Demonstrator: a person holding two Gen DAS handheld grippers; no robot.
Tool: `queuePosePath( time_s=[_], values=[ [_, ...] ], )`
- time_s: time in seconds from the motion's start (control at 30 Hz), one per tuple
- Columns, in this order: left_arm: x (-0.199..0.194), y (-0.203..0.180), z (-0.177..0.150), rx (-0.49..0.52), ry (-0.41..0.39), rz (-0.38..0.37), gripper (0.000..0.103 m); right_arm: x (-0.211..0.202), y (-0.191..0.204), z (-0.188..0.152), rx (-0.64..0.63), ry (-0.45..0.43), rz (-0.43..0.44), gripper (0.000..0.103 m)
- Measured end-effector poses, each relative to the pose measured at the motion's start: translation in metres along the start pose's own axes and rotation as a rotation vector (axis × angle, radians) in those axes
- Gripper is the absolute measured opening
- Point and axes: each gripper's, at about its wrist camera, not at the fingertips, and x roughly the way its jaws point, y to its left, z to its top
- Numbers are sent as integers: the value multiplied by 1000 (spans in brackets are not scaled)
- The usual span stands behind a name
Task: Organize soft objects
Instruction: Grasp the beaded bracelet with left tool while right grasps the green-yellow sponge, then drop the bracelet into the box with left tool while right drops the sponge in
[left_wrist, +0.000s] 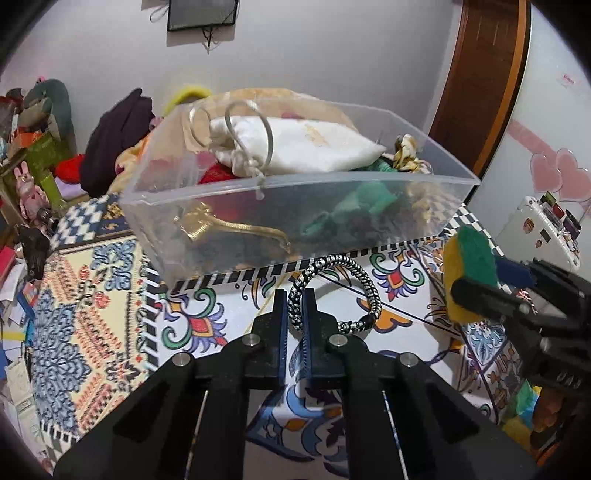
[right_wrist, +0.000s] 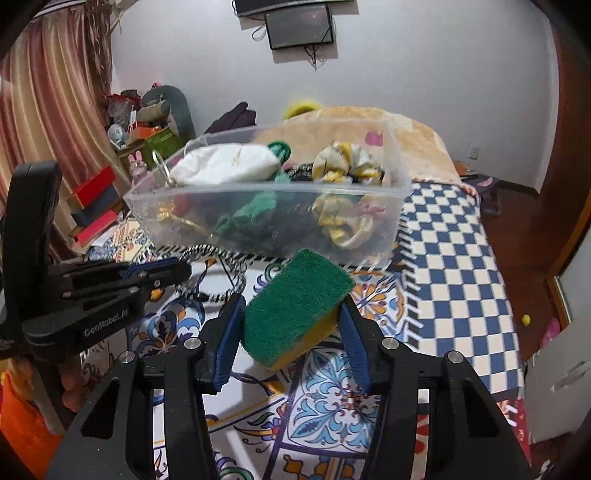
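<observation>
1. My left gripper is pinched nearly closed on a black-and-white braided loop, lifted over the patterned bedspread.
2. My right gripper clamps a green-and-yellow sponge, jaws part open around it.
3. The clear bin of soft things sits just ahead on the bed.
4. Beyond are a white wall and striped curtains.

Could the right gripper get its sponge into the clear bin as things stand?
Probably yes. The right gripper holds the sponge just in front of the clear bin, whose top is open. The left gripper, holding the braided cord, sits off to the side, not between them.
</observation>
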Motion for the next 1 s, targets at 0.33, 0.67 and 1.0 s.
queuePosePath(
  time_s=[0.33,0.67,1.0],
  values=[
    [-59,0,20,-3,-143,-41,6,-30,2,25,-12,-108,-20,47],
    [-84,-10,66,23,-273,-29,6,-43,7,56,-55,-221,-41,48],
    [-68,1,90,-30,-284,-46,6,-15,11,76,-54,-239,-63,48]
  ],
)
